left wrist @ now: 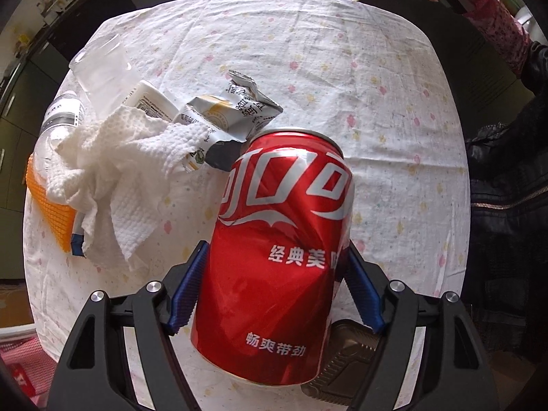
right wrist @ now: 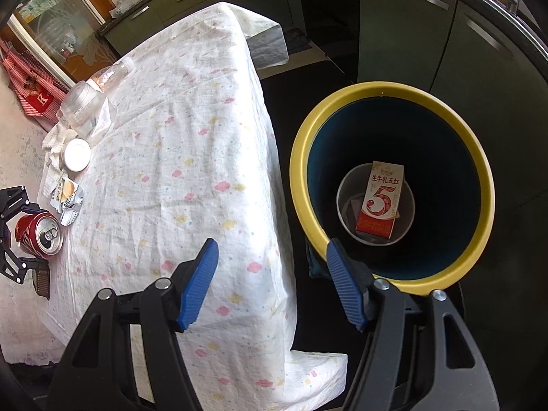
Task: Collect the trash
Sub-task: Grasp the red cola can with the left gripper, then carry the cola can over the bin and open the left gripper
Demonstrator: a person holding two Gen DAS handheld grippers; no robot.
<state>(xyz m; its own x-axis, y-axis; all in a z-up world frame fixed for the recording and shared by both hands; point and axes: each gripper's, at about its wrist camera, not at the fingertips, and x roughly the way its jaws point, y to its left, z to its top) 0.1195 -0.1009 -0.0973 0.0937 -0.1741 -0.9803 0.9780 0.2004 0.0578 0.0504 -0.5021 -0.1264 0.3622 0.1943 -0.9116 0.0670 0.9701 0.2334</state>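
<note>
My left gripper [left wrist: 275, 250] is shut on a dented red cola can [left wrist: 281, 250] held just above the table; the can also shows in the right wrist view [right wrist: 39, 234]. Behind it lie a crumpled white paper towel [left wrist: 113, 178], a torn silver snack wrapper [left wrist: 226, 113], a white bottle [left wrist: 150, 101], a clear plastic cup [left wrist: 101, 65] and a clear water bottle [left wrist: 60, 116]. My right gripper [right wrist: 272, 270] is open and empty, over the table edge beside the yellow-rimmed trash bin [right wrist: 298, 171]. A red and white carton [right wrist: 380, 198] lies in the bin.
The table has a white flowered cloth [right wrist: 191, 144]. An orange textured item [left wrist: 51, 212] lies at its left edge. A brown plastic tray [left wrist: 342, 359] sits under the can. Dark green cabinets [right wrist: 428, 34] stand behind the bin. A person's arm [left wrist: 493, 24] is at the upper right.
</note>
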